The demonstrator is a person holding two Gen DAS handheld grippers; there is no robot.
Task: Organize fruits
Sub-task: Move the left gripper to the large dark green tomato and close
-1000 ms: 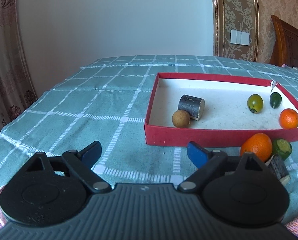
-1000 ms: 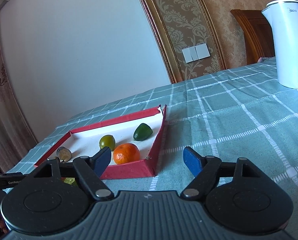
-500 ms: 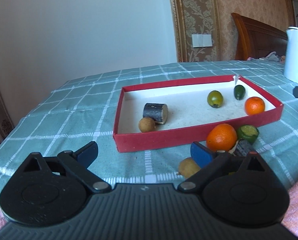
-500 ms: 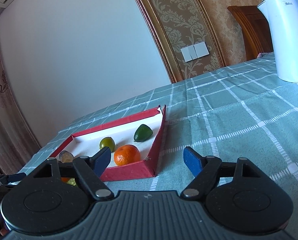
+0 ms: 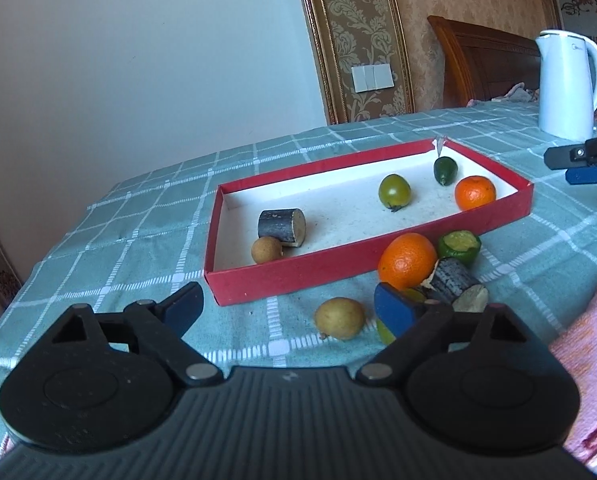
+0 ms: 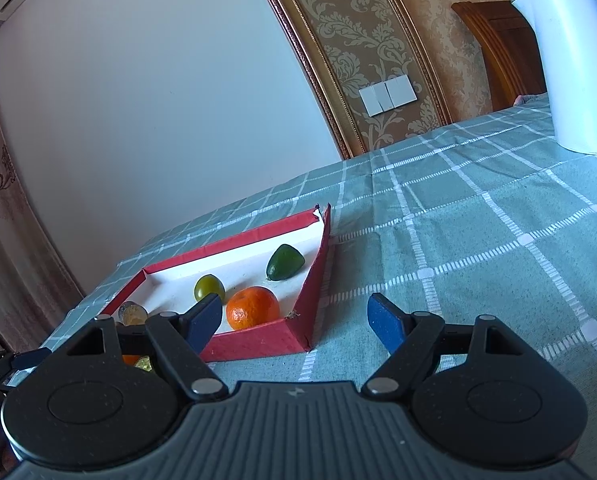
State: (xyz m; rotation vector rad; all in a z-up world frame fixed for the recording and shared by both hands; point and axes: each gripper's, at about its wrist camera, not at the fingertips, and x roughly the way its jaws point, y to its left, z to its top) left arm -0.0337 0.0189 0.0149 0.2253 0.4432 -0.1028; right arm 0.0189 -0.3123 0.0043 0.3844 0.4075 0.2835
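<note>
The left tool (image 5: pixel 286 308) stood released, jaws closing, nothing between the pads. The yellow-brown fruit (image 5: pixel 339 317) lay on the tabletop (image 5: pixel 138 240) just ahead, nearer the right finger (image 5: pixel 394 312). A sound grasp would need the tool shifted toward it until centred, then lowered before closing. Beyond lay the orange (image 5: pixel 407 261), close by, then the red tray (image 5: pixel 378 264). The right tool (image 6: pixel 296 322) hung released and empty, near the tray corner.
</note>
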